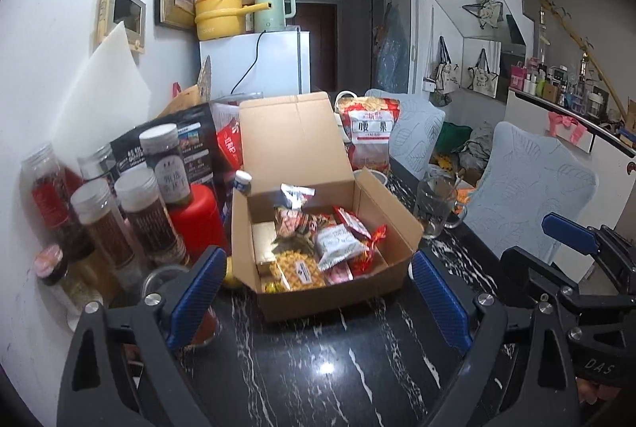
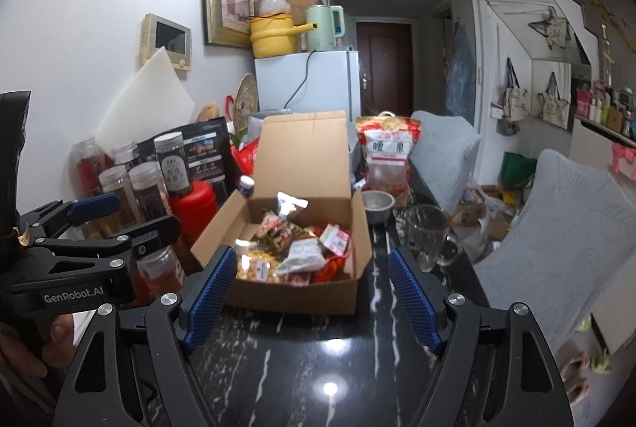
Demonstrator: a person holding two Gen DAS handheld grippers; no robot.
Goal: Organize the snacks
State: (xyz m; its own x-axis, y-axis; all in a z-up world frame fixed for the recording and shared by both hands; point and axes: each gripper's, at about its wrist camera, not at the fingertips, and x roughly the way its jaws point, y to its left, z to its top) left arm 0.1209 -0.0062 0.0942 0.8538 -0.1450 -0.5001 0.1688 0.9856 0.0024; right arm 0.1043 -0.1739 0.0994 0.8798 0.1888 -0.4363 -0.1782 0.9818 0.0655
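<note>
The open cardboard box (image 1: pixel 318 228) brims with bright snack packets (image 1: pixel 338 242) (lid upright); both grippers (image 1: pixel 318 294) (image 2: pixel 314 297) gape empty.

Left gripper (image 1: pixel 318 301), right gripper (image 2: pixel 314 294): black frames; ribbed blue fingers (image 1: pixel 196 301); silver screws; "GenRobot.AI" marking.

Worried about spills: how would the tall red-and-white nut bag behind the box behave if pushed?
The tall red-and-white nut bag stands upright, so it would probably tip. Its clear lower part looks crinkly and floppy, likely yielding rather than sliding.
</note>
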